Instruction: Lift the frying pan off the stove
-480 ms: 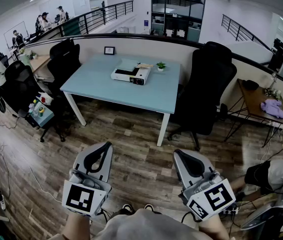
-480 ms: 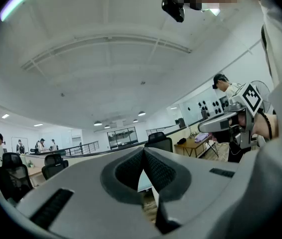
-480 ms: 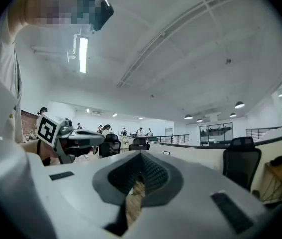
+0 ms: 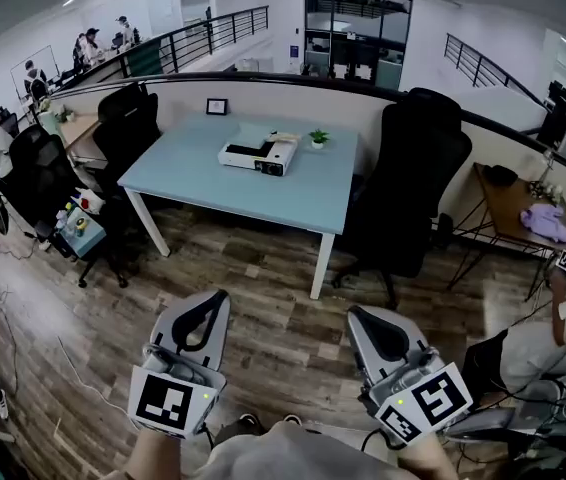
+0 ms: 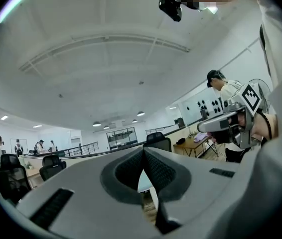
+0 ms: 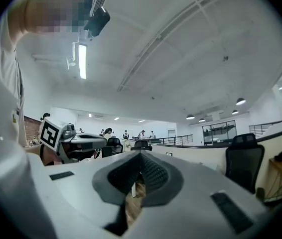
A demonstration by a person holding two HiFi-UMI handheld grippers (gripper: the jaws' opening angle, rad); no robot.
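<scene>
- Low in the head view, close in front of my body, the left gripper (image 4: 213, 300) and the right gripper (image 4: 360, 316) sit side by side but well apart. Both point out over the wooden floor (image 4: 263, 268).
- The left gripper's jaws are pressed together pad against pad with nothing between them. Its own view shows only floor and a pale table edge through the narrow slit below the pads.
- The right gripper's jaws are closed the same way, pads meeting and holding nothing.
- I can't find the frying pan or the stove in any of the three views.
- Ahead of me are a light blue table (image 4: 263, 183) carrying a white device (image 4: 258, 153) and a small potted plant (image 4: 318, 138), with a black office chair (image 4: 413, 168) just beside it. None of these is a cooktop.
- I judge the task hasn't properly begun. I'm at the stage of locating the stove, with both tools idle.
- The next move calls for turning or walking until the stove and pan come into view.
- After that I'd need to open one gripper and line its jaws up with the pan's handle before closing on it.
- Which gripper should take the handle I can't decide yet, since it depends on where the handle points.
- A seated person (image 4: 553, 348) is near my right side, so I'd swing the right gripper with care.
</scene>
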